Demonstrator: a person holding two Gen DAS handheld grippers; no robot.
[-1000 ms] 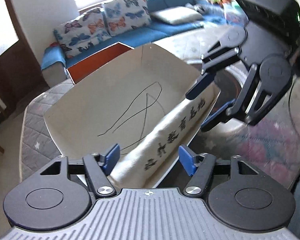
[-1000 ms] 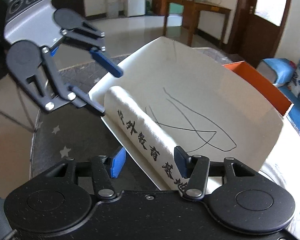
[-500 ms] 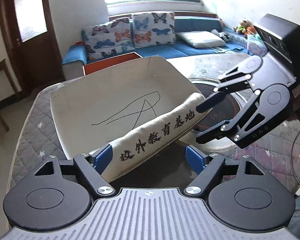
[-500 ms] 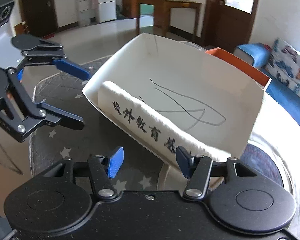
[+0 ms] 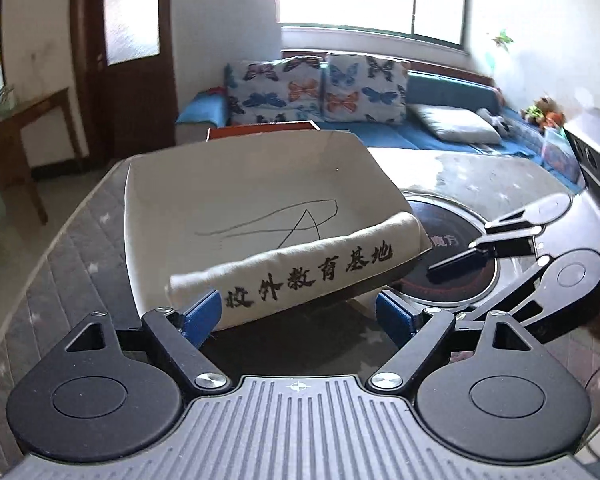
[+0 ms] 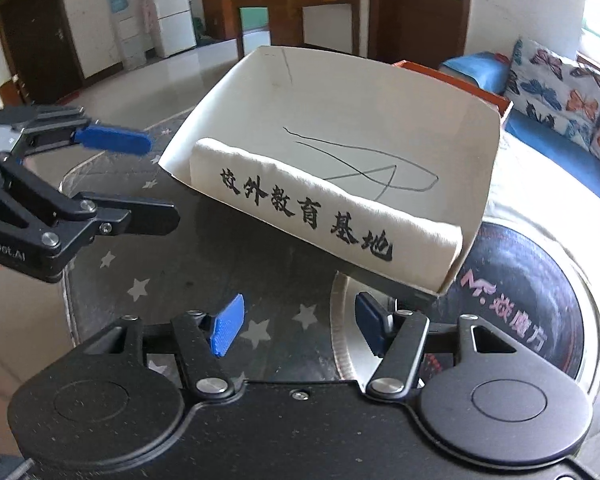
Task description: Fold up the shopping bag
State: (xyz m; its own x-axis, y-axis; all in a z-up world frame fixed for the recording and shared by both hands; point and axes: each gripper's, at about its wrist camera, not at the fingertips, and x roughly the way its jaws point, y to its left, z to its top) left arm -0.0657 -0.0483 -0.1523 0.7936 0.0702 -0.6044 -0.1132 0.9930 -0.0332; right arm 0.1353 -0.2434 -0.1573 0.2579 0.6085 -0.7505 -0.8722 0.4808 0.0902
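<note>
One white box (image 5: 236, 200) sits tilted on the dark starred tabletop (image 6: 204, 264), a pen scribble on its floor. Against its near wall lies the bag (image 6: 324, 216), folded into a cream cloth roll printed with black characters. Left tongs (image 5: 300, 314) gape wide, jaws just opened further, nothing held; the roll's end lies by one blue pad. Right tongs (image 6: 296, 326), also opening, stand empty, just short of the box.
</note>
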